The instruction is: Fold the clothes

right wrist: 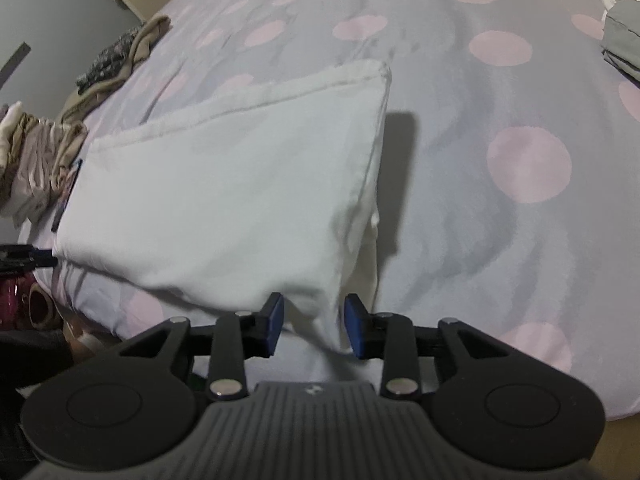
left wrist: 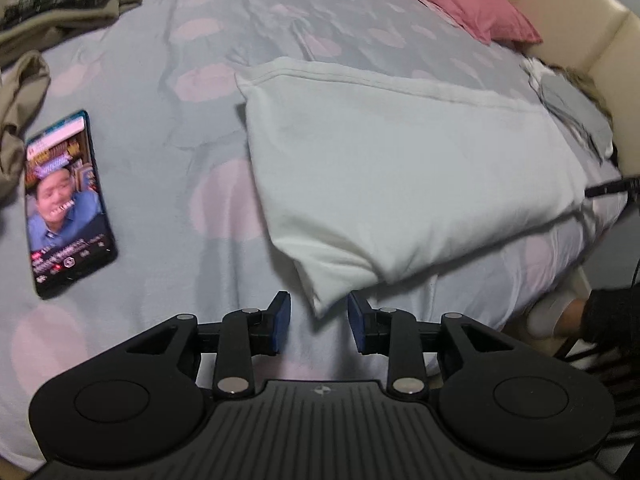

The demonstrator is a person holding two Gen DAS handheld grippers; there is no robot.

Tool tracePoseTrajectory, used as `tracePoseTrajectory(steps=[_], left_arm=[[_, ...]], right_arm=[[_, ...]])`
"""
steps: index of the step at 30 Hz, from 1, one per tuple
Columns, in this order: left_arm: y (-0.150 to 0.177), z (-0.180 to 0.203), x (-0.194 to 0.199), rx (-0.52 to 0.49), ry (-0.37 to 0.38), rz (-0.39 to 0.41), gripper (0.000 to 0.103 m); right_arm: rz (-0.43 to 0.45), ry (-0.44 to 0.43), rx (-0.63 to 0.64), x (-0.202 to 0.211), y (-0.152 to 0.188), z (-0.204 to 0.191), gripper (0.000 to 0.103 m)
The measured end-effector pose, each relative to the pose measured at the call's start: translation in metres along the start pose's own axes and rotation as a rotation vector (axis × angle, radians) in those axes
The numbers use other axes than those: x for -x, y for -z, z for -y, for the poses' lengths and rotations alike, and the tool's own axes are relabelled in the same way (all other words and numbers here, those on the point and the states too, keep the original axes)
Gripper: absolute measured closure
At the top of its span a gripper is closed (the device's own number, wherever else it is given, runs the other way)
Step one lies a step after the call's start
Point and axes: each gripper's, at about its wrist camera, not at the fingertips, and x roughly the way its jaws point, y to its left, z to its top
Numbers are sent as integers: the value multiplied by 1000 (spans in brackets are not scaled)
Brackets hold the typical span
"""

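Note:
A white folded garment [left wrist: 408,184] lies on the dotted bedspread [left wrist: 160,160]. It also shows in the right wrist view [right wrist: 224,200]. My left gripper [left wrist: 319,320] is open, its blue pads either side of the garment's near left corner. My right gripper [right wrist: 314,326] is open, its pads either side of the garment's near right corner. Neither pair of pads presses the cloth. The tip of the other gripper [left wrist: 612,188] shows at the garment's right end.
A phone [left wrist: 66,204] with a lit screen lies on the bed to the left. Olive and grey clothes [left wrist: 60,4] are heaped at the far left. A pink pillow [left wrist: 460,0] and a cream headboard [left wrist: 560,8] are behind. A folded grey stack [right wrist: 624,40] sits far right.

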Motion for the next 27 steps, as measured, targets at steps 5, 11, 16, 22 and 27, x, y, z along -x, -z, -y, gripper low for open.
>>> tracePoseTrajectory(steps=[5, 11, 16, 22, 27], left_arm=[[-10, -14, -9, 68, 116, 9, 102], [-13, -29, 15, 17, 117, 36, 102], [-5, -19, -12, -40, 68, -60, 102], [-1, -11, -11, -137, 23, -88, 101], [2, -8, -6, -168, -34, -99, 101]], right_arm=[[-12, 3, -18, -10, -4, -3, 100], [1, -20, -53, 21, -16, 11, 101], [-10, -16, -70, 17, -17, 16, 101], [-58, 16, -57, -1, -13, 12, 101], [-88, 46, -42, -13, -10, 9, 100]])
